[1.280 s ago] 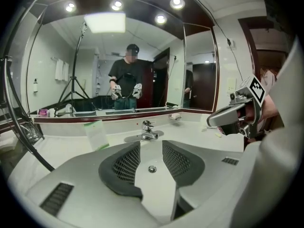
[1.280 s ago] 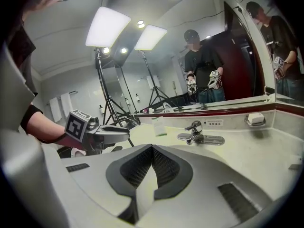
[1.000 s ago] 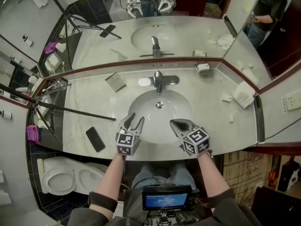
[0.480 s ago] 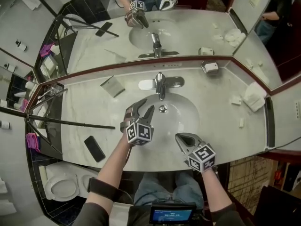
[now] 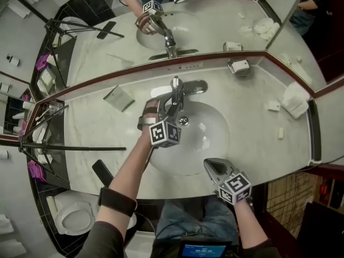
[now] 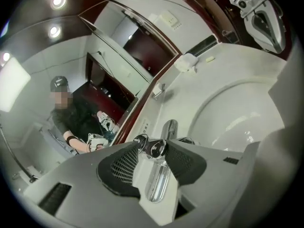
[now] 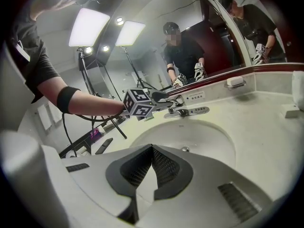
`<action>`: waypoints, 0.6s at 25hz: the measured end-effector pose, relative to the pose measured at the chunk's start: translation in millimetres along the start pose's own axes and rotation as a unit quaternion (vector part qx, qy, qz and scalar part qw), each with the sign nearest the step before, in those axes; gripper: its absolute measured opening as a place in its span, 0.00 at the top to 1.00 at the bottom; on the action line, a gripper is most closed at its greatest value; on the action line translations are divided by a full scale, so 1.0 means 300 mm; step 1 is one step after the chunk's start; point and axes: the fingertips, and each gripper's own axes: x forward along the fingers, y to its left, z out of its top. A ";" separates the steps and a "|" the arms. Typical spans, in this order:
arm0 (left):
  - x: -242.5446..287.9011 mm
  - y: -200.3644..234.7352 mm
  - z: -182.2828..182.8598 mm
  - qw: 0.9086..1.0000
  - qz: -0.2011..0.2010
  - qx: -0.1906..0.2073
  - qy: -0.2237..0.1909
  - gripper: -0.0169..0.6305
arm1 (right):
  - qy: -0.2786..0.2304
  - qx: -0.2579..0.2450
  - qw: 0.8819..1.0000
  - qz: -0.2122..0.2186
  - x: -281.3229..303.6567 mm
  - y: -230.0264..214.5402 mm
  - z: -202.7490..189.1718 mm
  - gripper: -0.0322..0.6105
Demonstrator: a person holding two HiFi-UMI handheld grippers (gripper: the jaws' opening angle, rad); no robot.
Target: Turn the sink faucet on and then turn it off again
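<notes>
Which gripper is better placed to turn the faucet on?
Left. The left gripper has its jaws apart on either side of the faucet, not visibly clamped. The right gripper is shut, back at the sink front rim.

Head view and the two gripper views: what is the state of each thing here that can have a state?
chrome lever faucet: off, no water runs from it.
left gripper: open, jaws on either side of the faucet's lever.
right gripper: shut, holds nothing.
white oval sink basin: no water seen in it.
black phone: lying flat, screen dark.
</notes>
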 end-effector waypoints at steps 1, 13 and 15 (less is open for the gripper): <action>0.015 0.003 0.000 1.000 0.001 0.003 0.003 0.70 | 0.000 0.001 1.000 -0.002 -0.004 -0.004 -0.005 0.92; 0.114 0.028 0.021 0.998 -0.033 0.042 0.034 0.79 | -0.014 0.022 0.999 -0.025 -0.063 -0.051 -0.017 0.92; 0.123 0.027 0.023 0.997 -0.043 0.046 0.036 0.81 | -0.014 0.024 0.999 -0.026 -0.066 -0.055 -0.019 0.92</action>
